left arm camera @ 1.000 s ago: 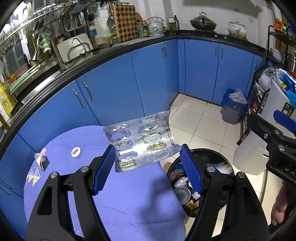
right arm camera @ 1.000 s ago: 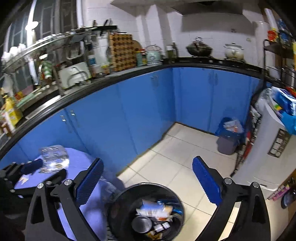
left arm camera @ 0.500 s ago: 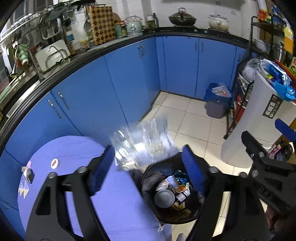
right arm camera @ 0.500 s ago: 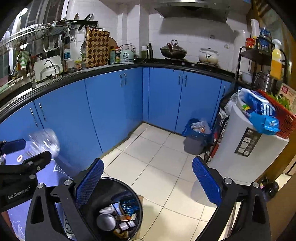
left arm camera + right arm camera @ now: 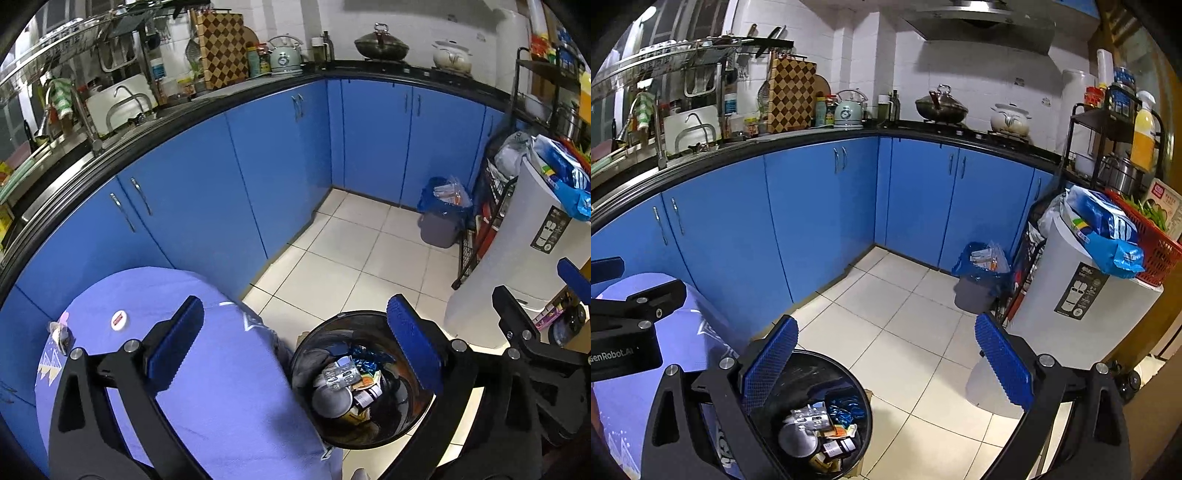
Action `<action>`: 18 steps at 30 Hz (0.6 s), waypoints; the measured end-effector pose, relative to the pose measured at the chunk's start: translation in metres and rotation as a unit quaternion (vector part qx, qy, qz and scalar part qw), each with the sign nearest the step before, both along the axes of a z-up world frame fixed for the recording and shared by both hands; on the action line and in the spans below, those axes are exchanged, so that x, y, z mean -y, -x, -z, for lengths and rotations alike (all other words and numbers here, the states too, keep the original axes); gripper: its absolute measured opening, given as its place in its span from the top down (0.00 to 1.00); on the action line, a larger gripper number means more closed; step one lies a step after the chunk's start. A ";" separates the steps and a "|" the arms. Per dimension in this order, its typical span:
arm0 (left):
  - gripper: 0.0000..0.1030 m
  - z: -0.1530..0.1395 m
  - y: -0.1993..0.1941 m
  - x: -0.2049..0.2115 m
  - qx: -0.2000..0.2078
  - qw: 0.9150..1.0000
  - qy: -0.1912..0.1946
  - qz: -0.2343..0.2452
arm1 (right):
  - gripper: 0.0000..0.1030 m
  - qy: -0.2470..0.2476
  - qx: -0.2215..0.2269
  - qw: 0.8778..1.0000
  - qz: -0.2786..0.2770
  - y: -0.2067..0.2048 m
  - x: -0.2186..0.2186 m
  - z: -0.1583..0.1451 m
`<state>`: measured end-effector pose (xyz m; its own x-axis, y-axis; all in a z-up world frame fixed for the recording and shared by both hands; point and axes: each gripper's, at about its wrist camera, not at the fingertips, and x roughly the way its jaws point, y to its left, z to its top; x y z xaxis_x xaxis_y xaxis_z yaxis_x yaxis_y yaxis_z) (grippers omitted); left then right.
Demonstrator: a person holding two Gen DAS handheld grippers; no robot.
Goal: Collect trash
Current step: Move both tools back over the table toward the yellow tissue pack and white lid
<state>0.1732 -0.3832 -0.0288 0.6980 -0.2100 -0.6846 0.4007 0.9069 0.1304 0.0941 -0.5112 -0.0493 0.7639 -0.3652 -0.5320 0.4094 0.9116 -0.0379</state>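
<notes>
The silver blister pack (image 5: pixel 341 373) lies inside the round black trash bin (image 5: pixel 402 435), on top of other rubbish; it also shows in the right wrist view as the blister pack (image 5: pixel 809 413) in the bin (image 5: pixel 855 382). My left gripper (image 5: pixel 295 345) hangs over the bin's left rim and the table edge, its jaws opening wide with nothing between them. My right gripper (image 5: pixel 886 365) stands open and empty above the floor, beside the bin. On the purple table (image 5: pixel 207 387) remain a white-and-red bottle cap (image 5: pixel 119 319) and a small crumpled wrapper (image 5: pixel 59 334).
Blue cabinets curve behind the table. A small grey bin with a blue bag (image 5: pixel 441 218) stands in the far corner. A white appliance (image 5: pixel 517 258) and a black rack (image 5: pixel 484 229) stand to the right. Pale floor tiles (image 5: pixel 351 258) lie between.
The blister pack left my left gripper and dropped into the black bin. The left jaws spread wider. The right wrist view turned away from the table toward the floor and right side.
</notes>
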 end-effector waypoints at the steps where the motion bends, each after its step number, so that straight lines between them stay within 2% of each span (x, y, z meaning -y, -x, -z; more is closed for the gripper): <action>1: 0.05 -0.002 0.001 -0.004 0.002 1.000 0.001 -0.003 | 0.09 0.000 0.002 1.000 -0.003 0.000 -0.004 -0.002; 18: 0.05 -0.037 0.031 -0.060 0.026 0.999 0.031 -0.025 | 0.09 0.029 0.025 0.999 -0.034 0.022 -0.051 -0.043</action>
<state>0.1421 -0.3237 0.0079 0.7430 -0.2144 -0.6340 0.3487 0.9326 0.0934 0.0725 -0.4607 -0.0065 0.8133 -0.3403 -0.4720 0.3489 0.9344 -0.0723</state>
